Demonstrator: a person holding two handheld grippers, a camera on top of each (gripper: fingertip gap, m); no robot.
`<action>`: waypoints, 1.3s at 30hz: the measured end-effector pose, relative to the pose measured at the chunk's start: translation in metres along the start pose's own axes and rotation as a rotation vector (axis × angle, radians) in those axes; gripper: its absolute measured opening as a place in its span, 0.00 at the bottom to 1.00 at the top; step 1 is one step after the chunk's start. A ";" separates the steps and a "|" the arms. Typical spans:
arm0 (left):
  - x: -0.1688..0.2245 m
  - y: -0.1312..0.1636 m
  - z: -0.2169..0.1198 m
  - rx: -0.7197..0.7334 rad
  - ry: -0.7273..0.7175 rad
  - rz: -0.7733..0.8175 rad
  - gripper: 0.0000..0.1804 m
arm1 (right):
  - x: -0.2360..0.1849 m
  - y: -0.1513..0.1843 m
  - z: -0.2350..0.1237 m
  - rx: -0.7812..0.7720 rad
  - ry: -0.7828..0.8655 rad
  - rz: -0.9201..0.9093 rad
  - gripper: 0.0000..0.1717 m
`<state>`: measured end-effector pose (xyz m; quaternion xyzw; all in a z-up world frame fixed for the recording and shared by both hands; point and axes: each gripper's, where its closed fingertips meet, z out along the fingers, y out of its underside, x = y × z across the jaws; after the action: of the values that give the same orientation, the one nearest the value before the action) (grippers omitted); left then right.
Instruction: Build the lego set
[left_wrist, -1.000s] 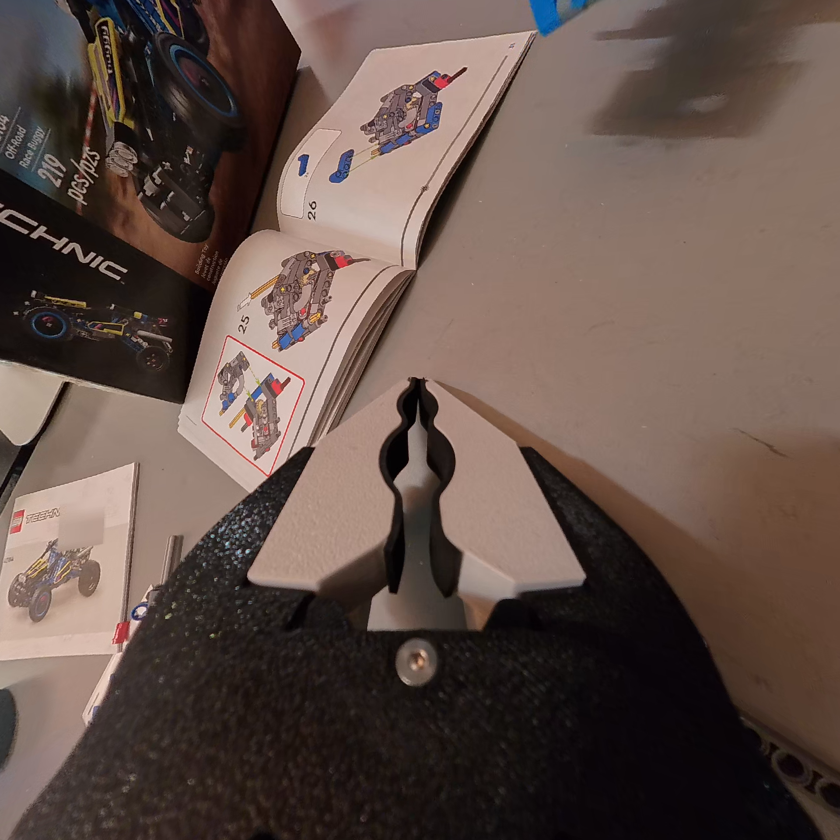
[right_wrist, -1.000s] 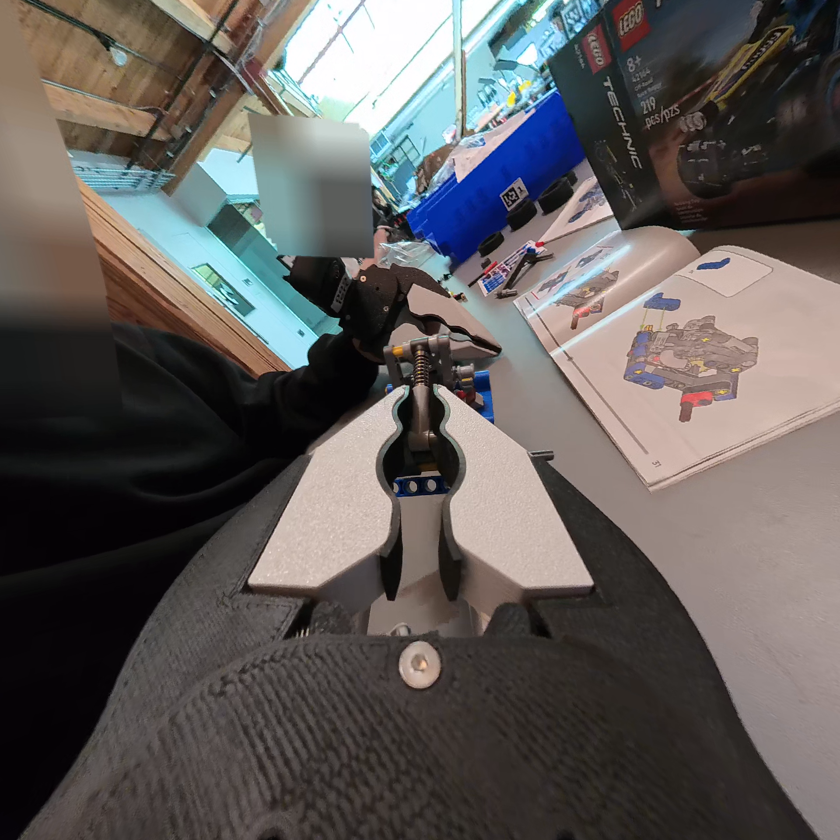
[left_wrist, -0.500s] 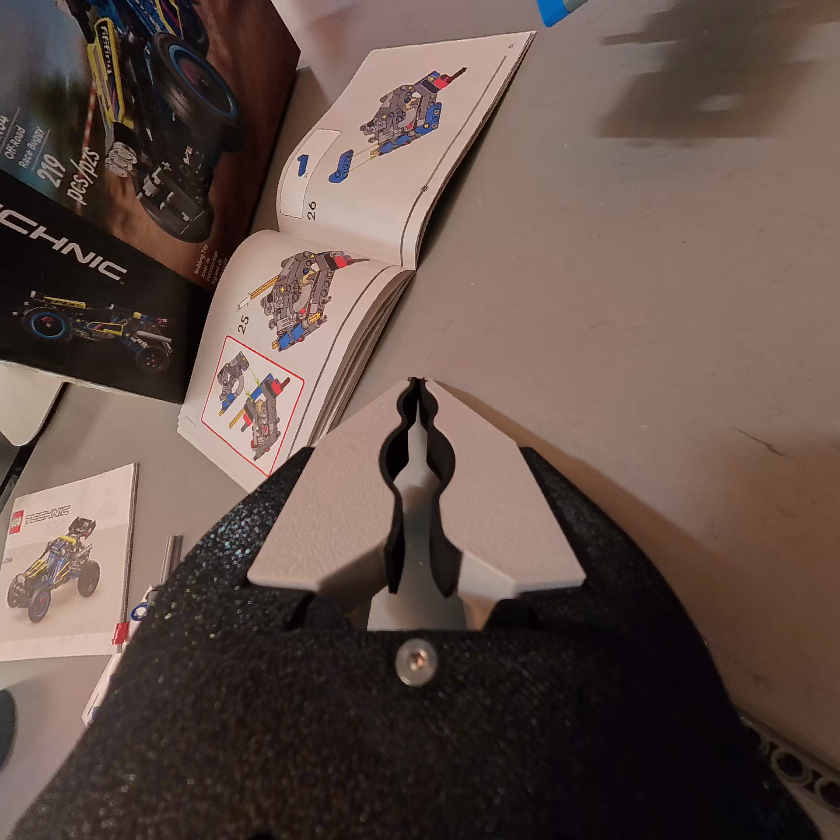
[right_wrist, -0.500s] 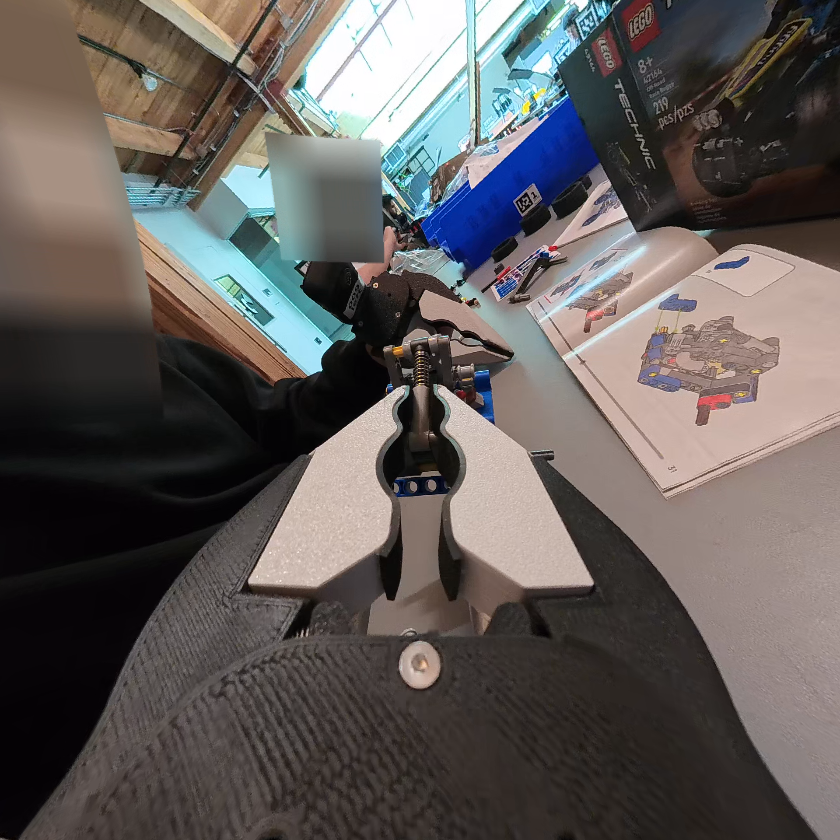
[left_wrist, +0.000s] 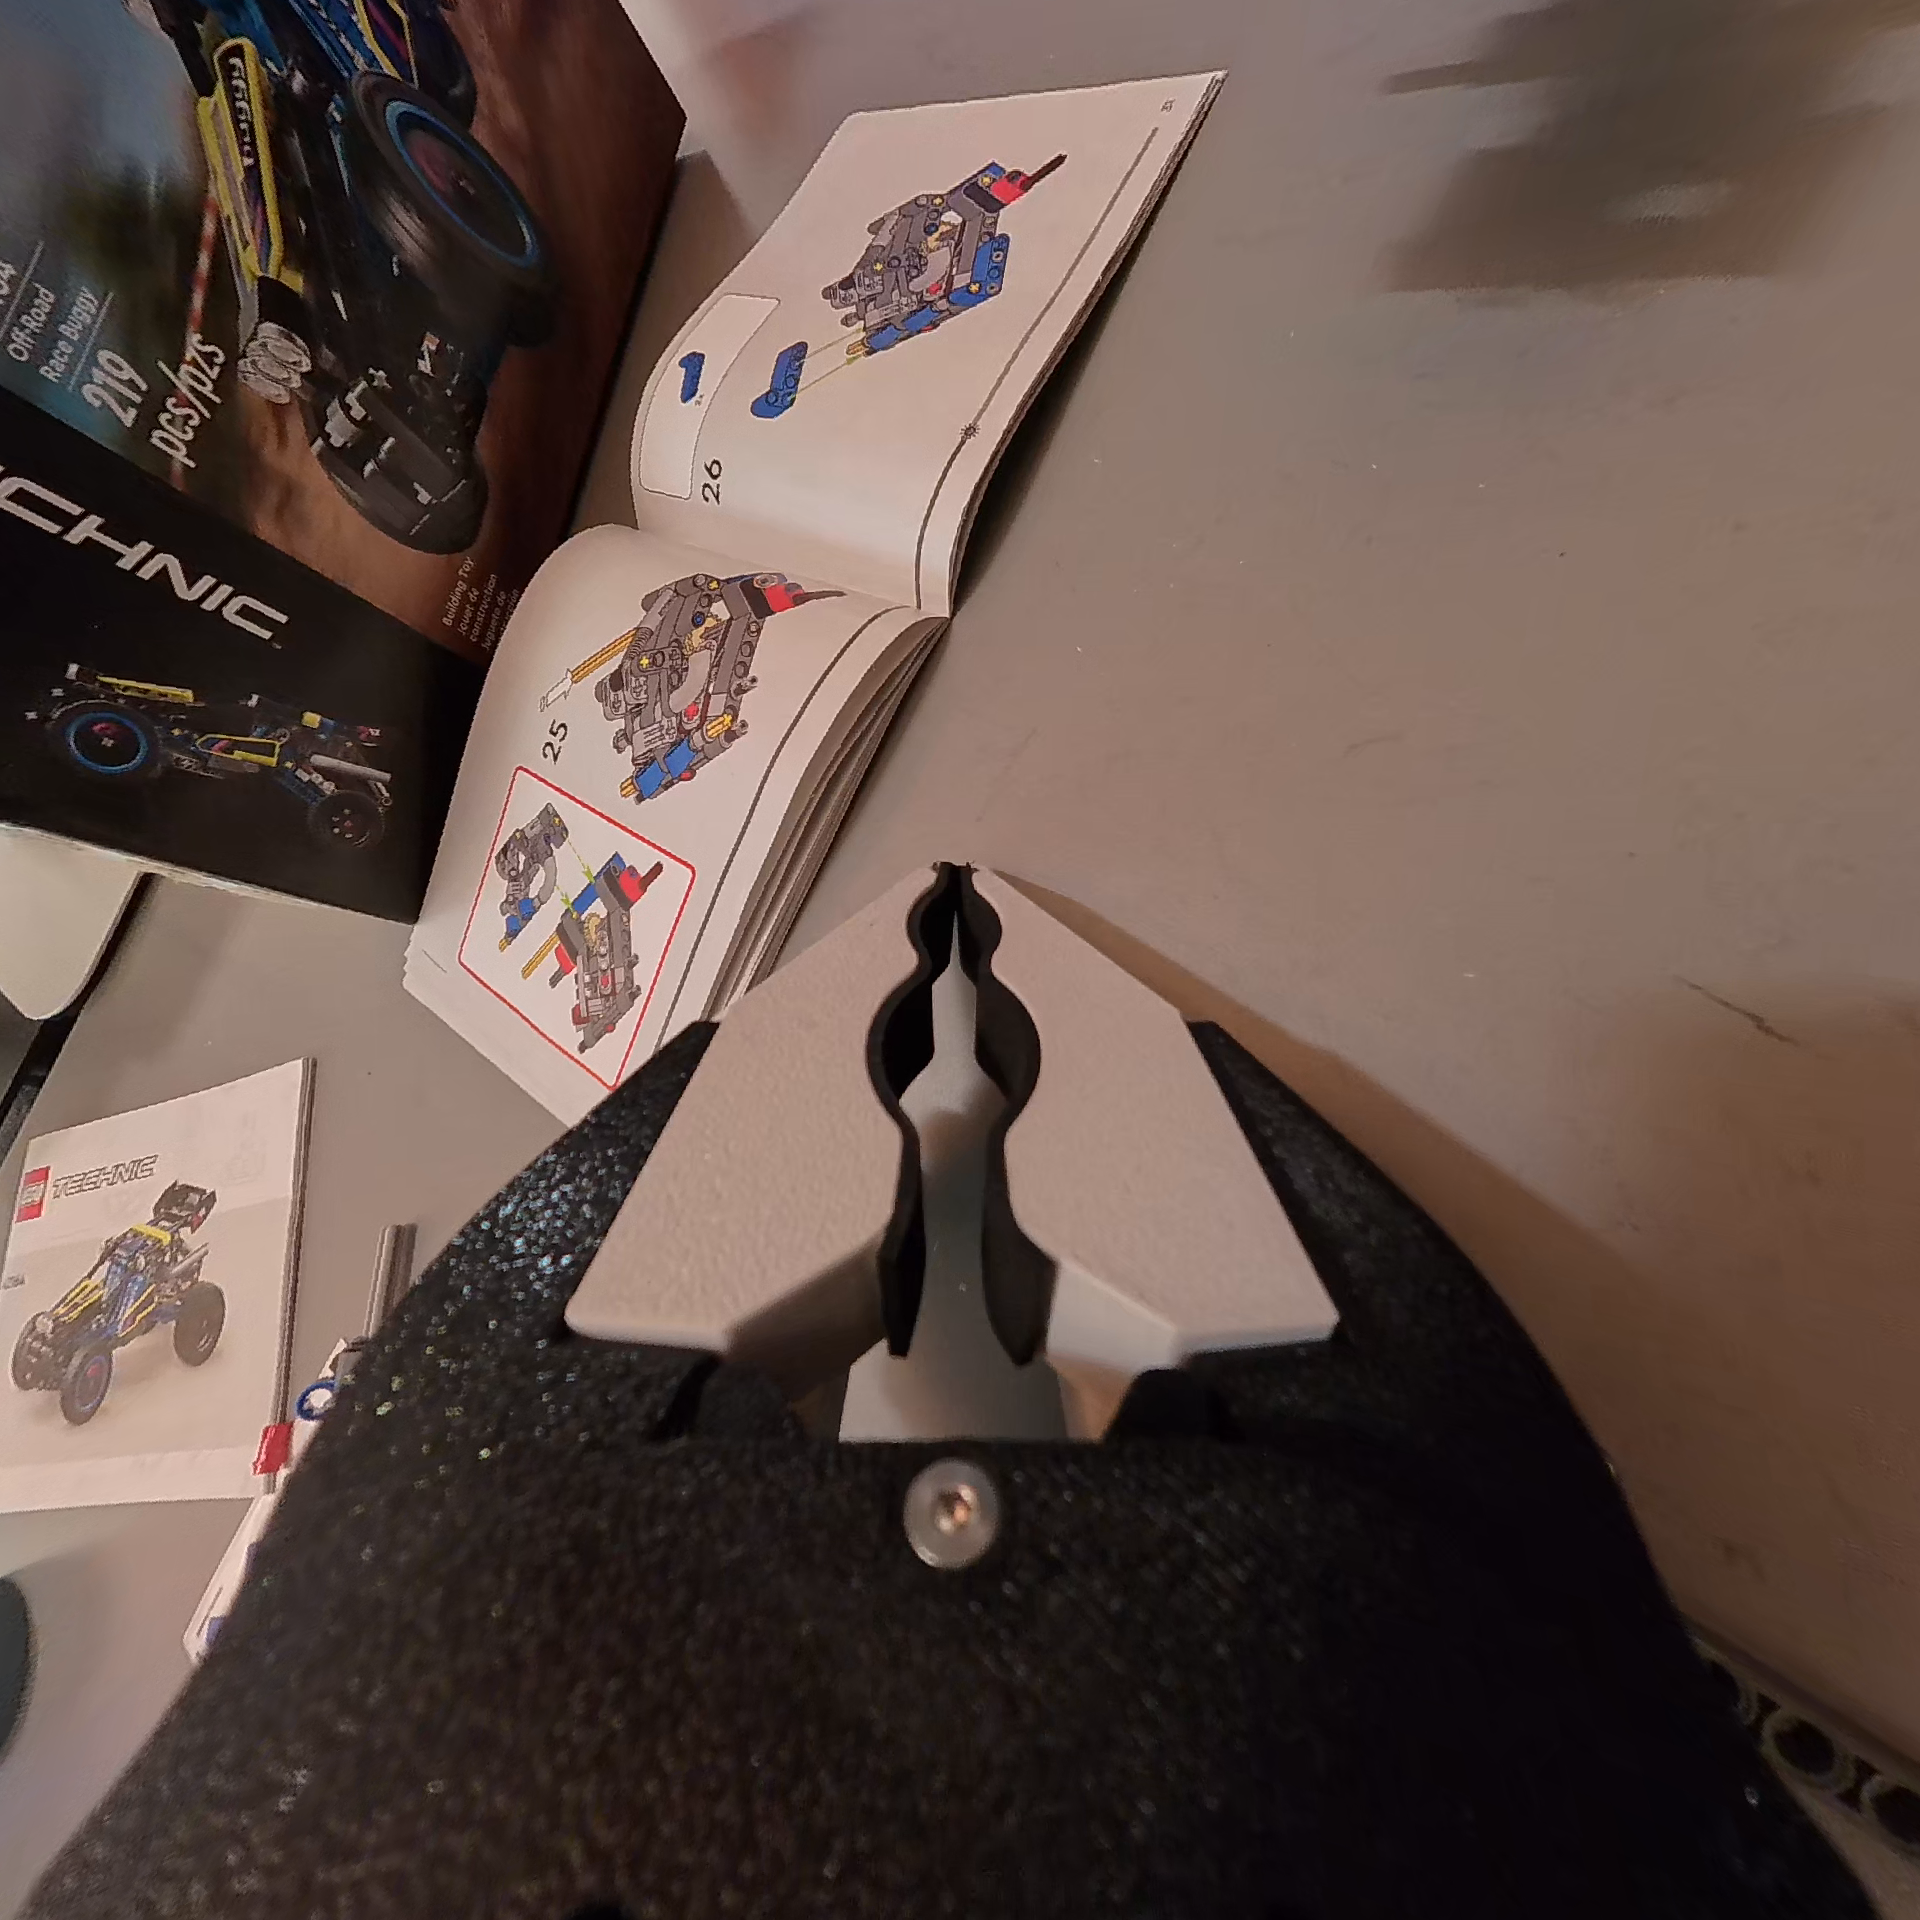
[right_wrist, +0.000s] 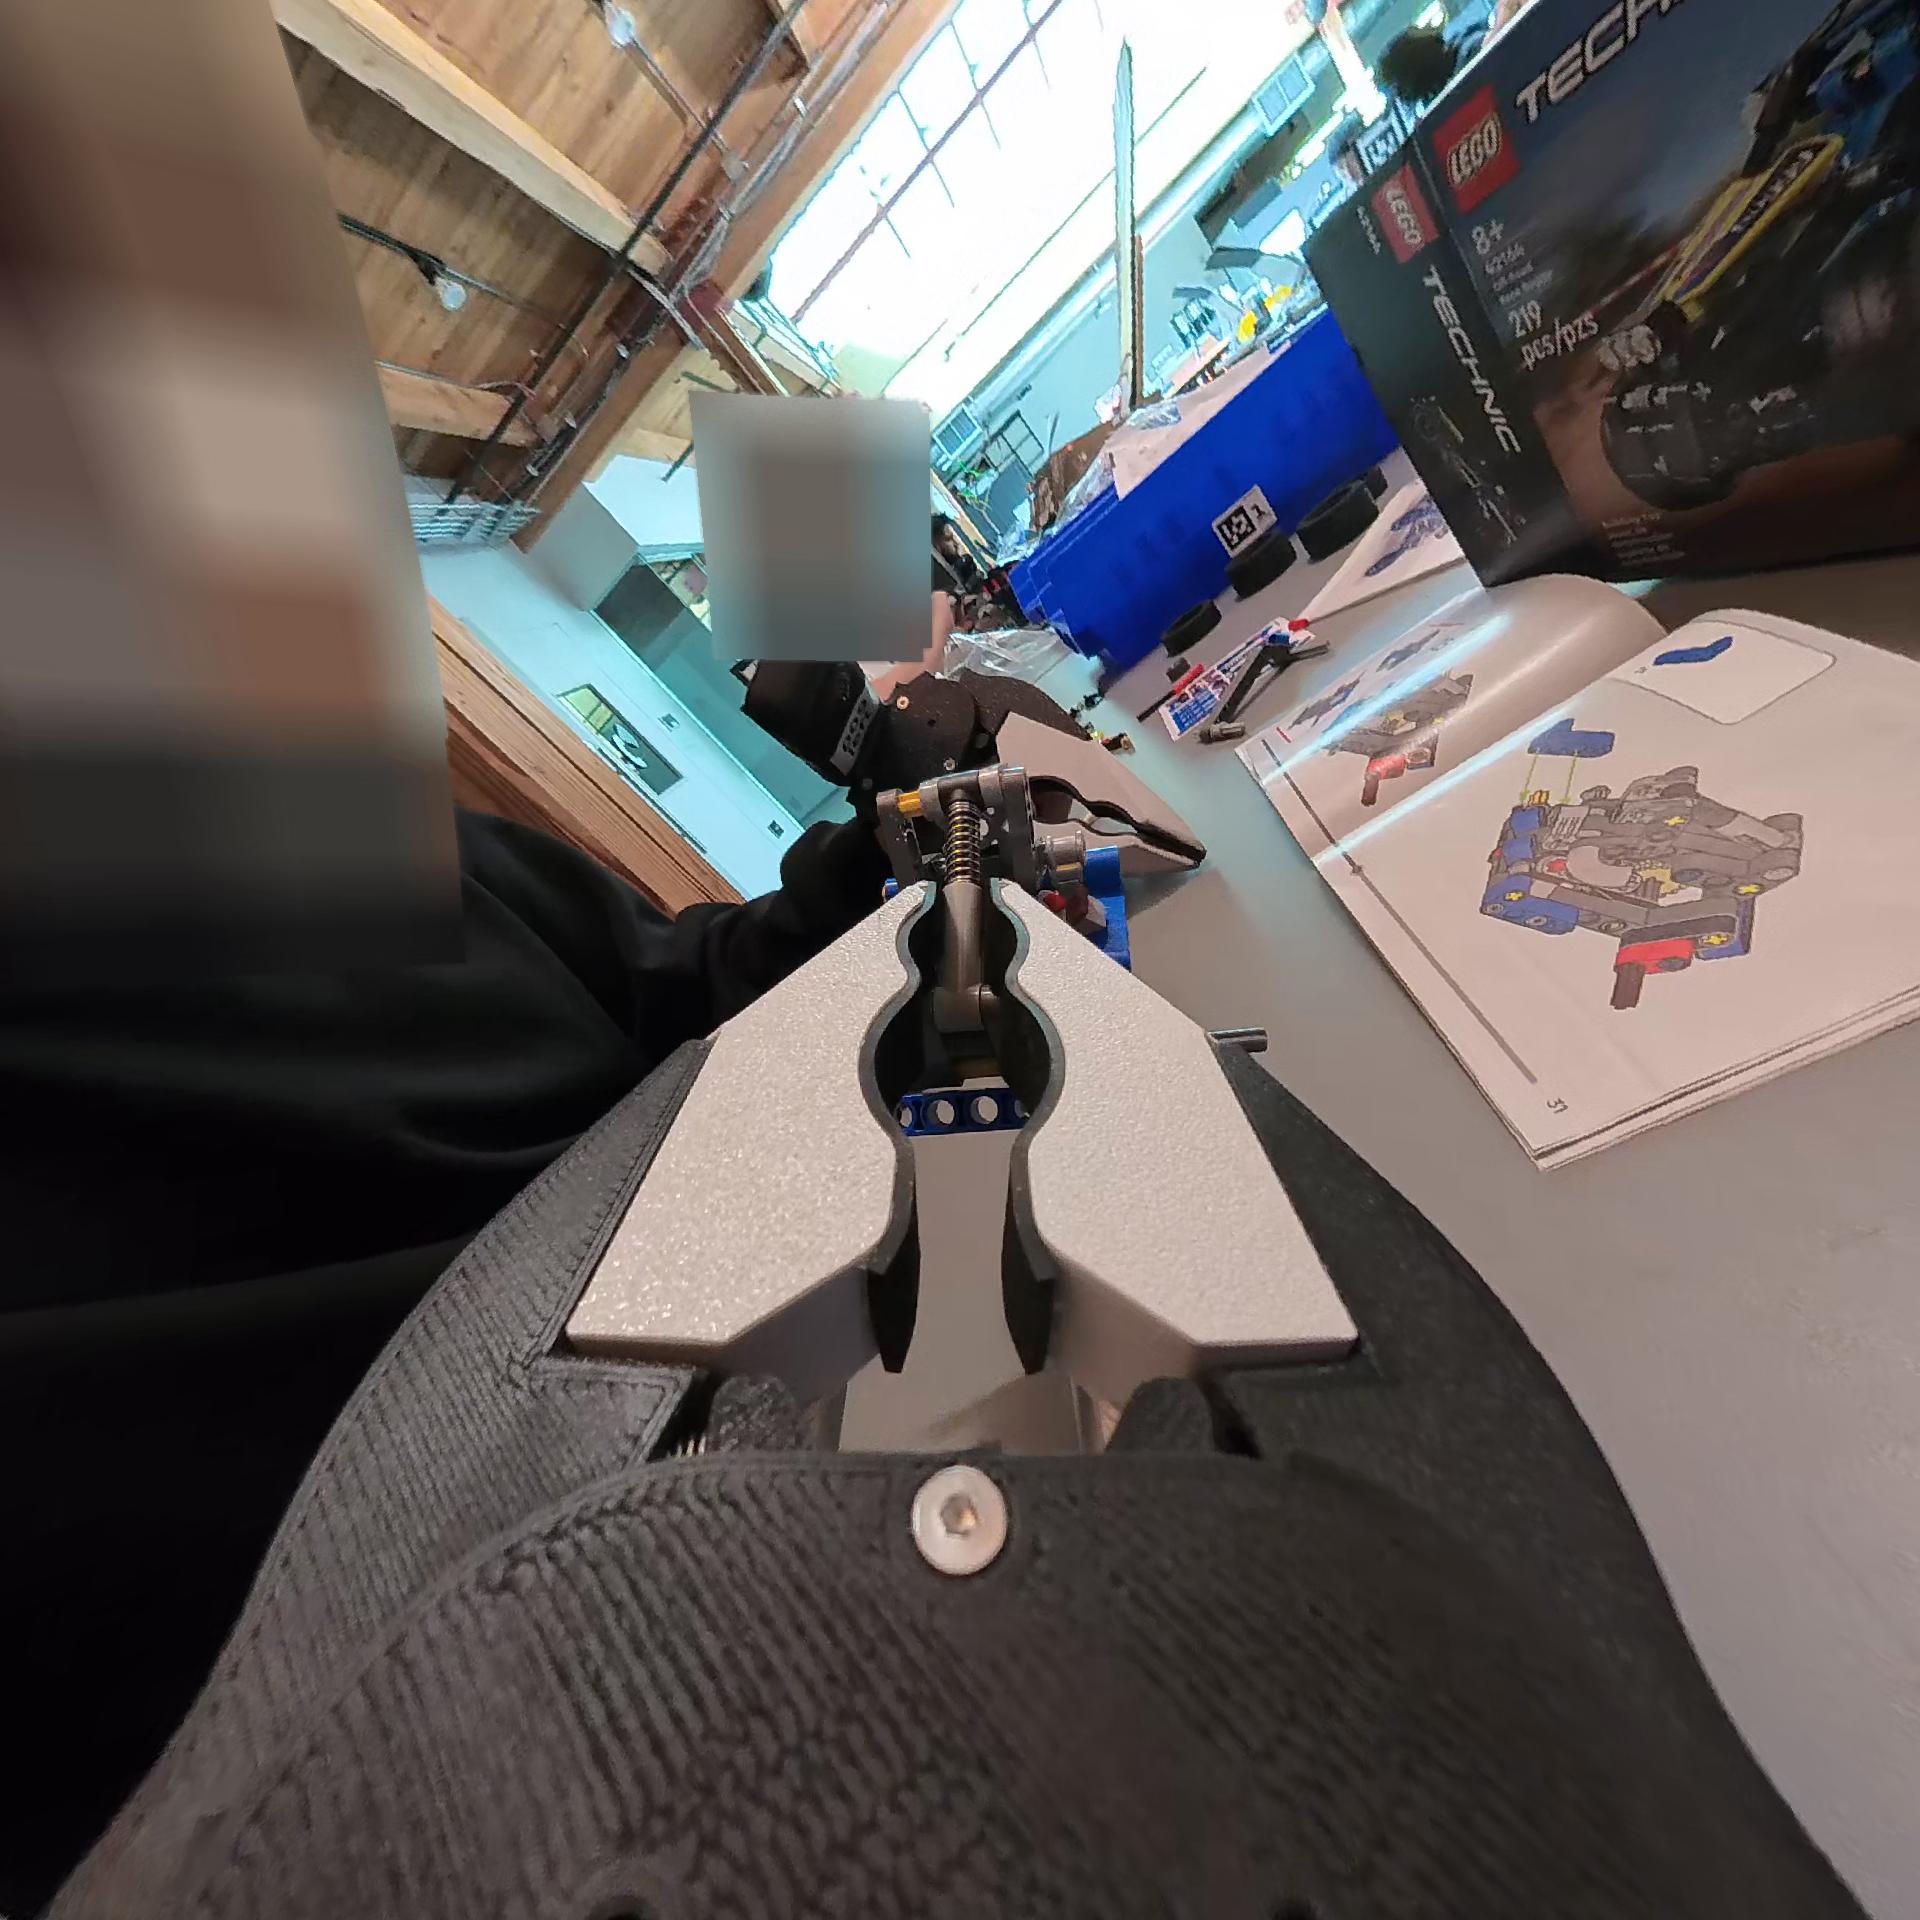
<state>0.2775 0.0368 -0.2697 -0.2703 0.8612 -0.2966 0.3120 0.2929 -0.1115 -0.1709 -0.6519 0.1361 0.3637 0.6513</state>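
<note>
Clamping a grey-and-blue model (right_wrist: 966, 894), right tool (right_wrist: 961, 894) hides its base.

The grey table (left_wrist: 1455, 675) bears an open white instruction booklet (left_wrist: 831, 436) just ahead-left of the left gripper (left_wrist: 953, 873). A dark printed cardboard box (left_wrist: 260, 416) stands left of the booklet — touching its edge. A thin closed booklet (left_wrist: 145, 1288) lies nearer, left of the gripper. In the right wrist view, a grey-and-blue brick assembly with a coil spring (right_wrist: 966, 831) sits between the right gripper's (right_wrist: 961, 894) fingertips — the left gripper just behind it.
</note>
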 end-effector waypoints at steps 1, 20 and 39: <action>0.000 0.000 0.000 0.000 0.000 -0.001 0.00 | -0.002 -0.001 0.000 0.004 -0.009 -0.008 0.02; 0.001 -0.001 -0.001 0.006 0.000 0.016 0.00 | -0.028 -0.010 0.004 0.069 -0.125 -0.168 0.02; 0.001 -0.001 -0.001 0.006 -0.001 0.019 0.00 | -0.020 0.001 0.009 -0.023 -0.037 -0.232 0.02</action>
<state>0.2760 0.0360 -0.2692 -0.2615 0.8625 -0.2962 0.3162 0.2758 -0.1086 -0.1576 -0.6639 0.0433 0.2994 0.6839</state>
